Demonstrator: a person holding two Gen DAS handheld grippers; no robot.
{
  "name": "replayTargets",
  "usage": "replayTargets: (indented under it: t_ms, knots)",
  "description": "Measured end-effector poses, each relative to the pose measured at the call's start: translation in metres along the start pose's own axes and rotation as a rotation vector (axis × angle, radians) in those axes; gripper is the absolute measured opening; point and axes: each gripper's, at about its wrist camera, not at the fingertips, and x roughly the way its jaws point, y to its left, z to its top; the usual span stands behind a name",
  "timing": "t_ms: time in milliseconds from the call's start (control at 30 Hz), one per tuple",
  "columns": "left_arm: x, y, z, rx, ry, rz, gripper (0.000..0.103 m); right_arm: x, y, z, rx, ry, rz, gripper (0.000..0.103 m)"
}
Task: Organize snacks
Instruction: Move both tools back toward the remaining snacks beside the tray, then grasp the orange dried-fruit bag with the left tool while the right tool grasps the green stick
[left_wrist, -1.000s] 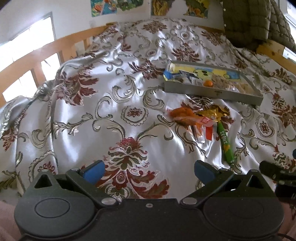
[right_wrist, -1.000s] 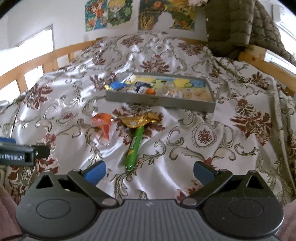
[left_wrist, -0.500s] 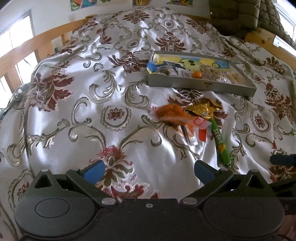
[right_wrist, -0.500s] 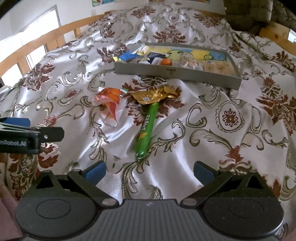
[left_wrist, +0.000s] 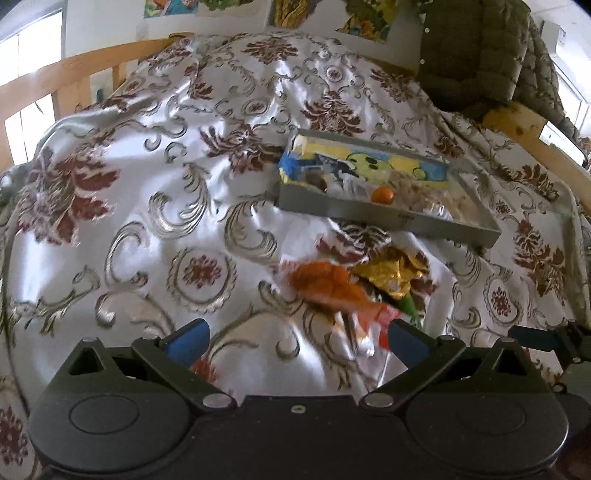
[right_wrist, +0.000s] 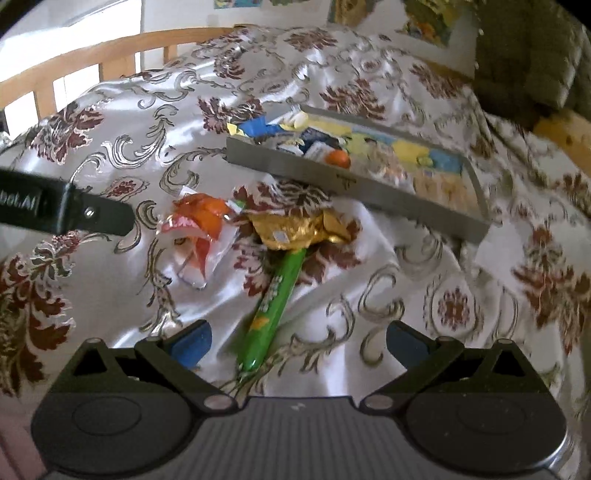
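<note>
A grey tray (left_wrist: 384, 216) (right_wrist: 354, 188) with several snacks in it lies on the patterned bedspread. In front of it lie an orange clear packet (left_wrist: 328, 286) (right_wrist: 201, 225), a gold foil packet (left_wrist: 388, 275) (right_wrist: 295, 227) and a long green candy stick (right_wrist: 273, 306), whose tip shows in the left wrist view (left_wrist: 408, 308). My left gripper (left_wrist: 295, 339) is open, low over the bed, with the orange packet just ahead by its right finger. My right gripper (right_wrist: 297, 341) is open with the green stick's near end between its fingers, not gripped.
A wooden bed rail (left_wrist: 66, 74) (right_wrist: 92, 62) runs along the left. A dark green quilted jacket (left_wrist: 480, 48) hangs at the back right over a wooden post (left_wrist: 513, 122). The left gripper's finger (right_wrist: 74, 210) reaches in beside the orange packet.
Both grippers have moved forward and lower toward the loose snacks. The orange packet now sits close to the left gripper; the green stick now lies between the right fingers. Both stay open.
</note>
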Motion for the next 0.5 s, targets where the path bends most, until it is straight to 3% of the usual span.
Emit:
replayTargets:
  t_ms: [167,400,500]
  knots:
    - [0.010,-0.001,0.007,0.001,-0.006,-0.004,0.102,0.009,0.000,0.005,-0.011,-0.013,-0.013,0.103]
    - [0.031,0.000,0.017,-0.044,0.029,-0.082,0.102,0.022,-0.002,0.012,0.010,-0.031,-0.008,0.103]
    - [0.040,-0.004,0.020,-0.021,0.029,-0.060,0.102,0.025,-0.003,0.014,0.015,-0.042,-0.017,0.103]
